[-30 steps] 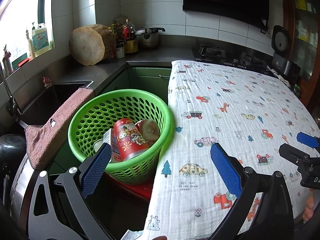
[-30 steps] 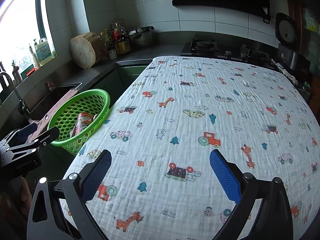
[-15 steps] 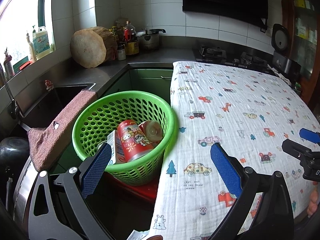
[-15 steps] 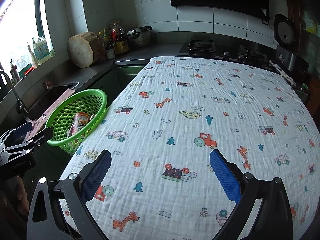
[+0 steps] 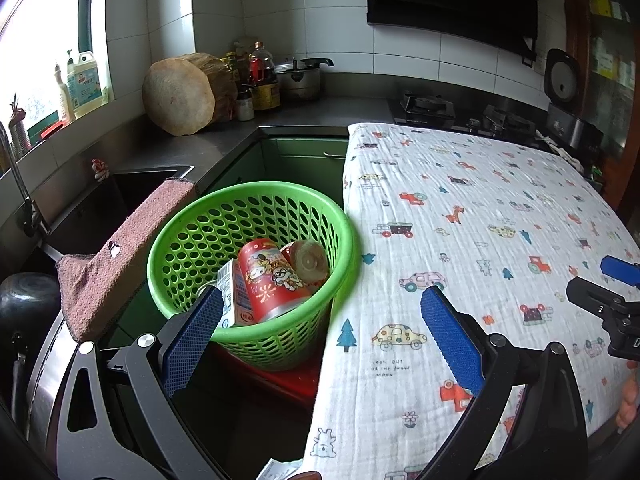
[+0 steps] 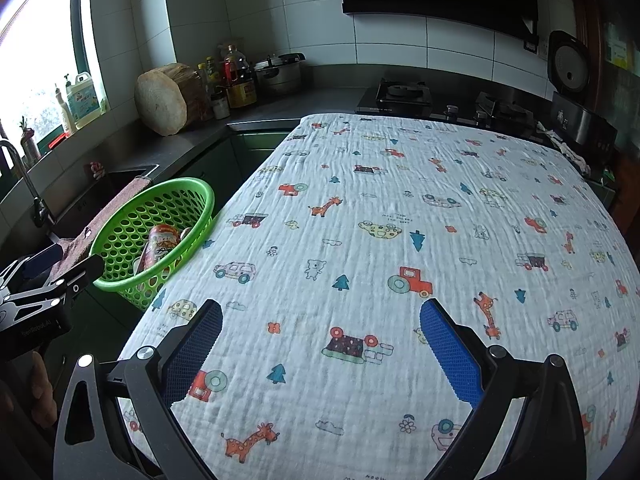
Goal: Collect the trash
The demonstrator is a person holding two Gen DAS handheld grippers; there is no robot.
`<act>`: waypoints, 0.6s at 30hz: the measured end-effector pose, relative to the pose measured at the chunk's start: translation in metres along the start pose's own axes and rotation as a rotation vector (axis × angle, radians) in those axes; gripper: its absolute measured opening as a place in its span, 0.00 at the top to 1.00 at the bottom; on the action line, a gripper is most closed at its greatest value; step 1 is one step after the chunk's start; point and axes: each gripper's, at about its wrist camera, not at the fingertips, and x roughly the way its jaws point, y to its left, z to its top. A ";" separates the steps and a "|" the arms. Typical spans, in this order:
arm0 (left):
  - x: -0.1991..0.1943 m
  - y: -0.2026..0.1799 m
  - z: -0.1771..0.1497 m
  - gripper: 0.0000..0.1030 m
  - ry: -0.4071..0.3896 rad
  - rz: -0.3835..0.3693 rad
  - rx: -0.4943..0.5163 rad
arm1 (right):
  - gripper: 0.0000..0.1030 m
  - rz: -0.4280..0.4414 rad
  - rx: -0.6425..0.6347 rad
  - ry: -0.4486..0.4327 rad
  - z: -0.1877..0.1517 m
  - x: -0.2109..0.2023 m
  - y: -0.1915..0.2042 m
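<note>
A green perforated basket [image 5: 200, 240] [image 6: 132, 220] stands off the table's left edge on a red stool [image 5: 296, 376]. Inside it lie a red cartoon-print can [image 5: 268, 276] [image 6: 160, 246], a small carton [image 5: 232, 296] and a second can showing its pale end [image 5: 308, 258]. My left gripper [image 5: 320, 320] hangs open, just before and above the basket's near rim, holding nothing. My right gripper [image 6: 320, 332] is open over the cartoon-print cloth on the table [image 6: 400, 240], empty. The left gripper also shows at the left edge of the right wrist view [image 6: 44, 292].
A pink towel [image 5: 116, 256] drapes over the sink edge beside the basket. A wooden chopping block [image 5: 180, 96], bottles and a pot [image 5: 298, 76] stand on the dark counter. A gas stove [image 6: 404, 94] lies beyond the table, a rice cooker [image 6: 572, 100] at far right.
Both grippers have drawn back and slightly up; the basket and table look a little farther away. Both stay open and empty. The basket's contents have not moved.
</note>
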 end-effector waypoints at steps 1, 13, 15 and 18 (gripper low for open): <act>0.000 0.000 0.000 0.05 0.000 0.000 0.000 | 0.07 0.001 0.000 -0.001 0.000 0.000 0.000; 0.000 0.000 -0.001 0.05 0.001 0.004 -0.002 | 0.07 0.001 0.000 0.001 -0.002 0.001 0.002; 0.000 0.000 -0.001 0.05 0.001 0.005 -0.002 | 0.07 0.001 0.002 0.000 -0.002 0.001 0.002; 0.000 0.000 -0.001 0.05 0.001 0.005 -0.002 | 0.07 0.001 0.005 0.000 -0.002 0.001 0.002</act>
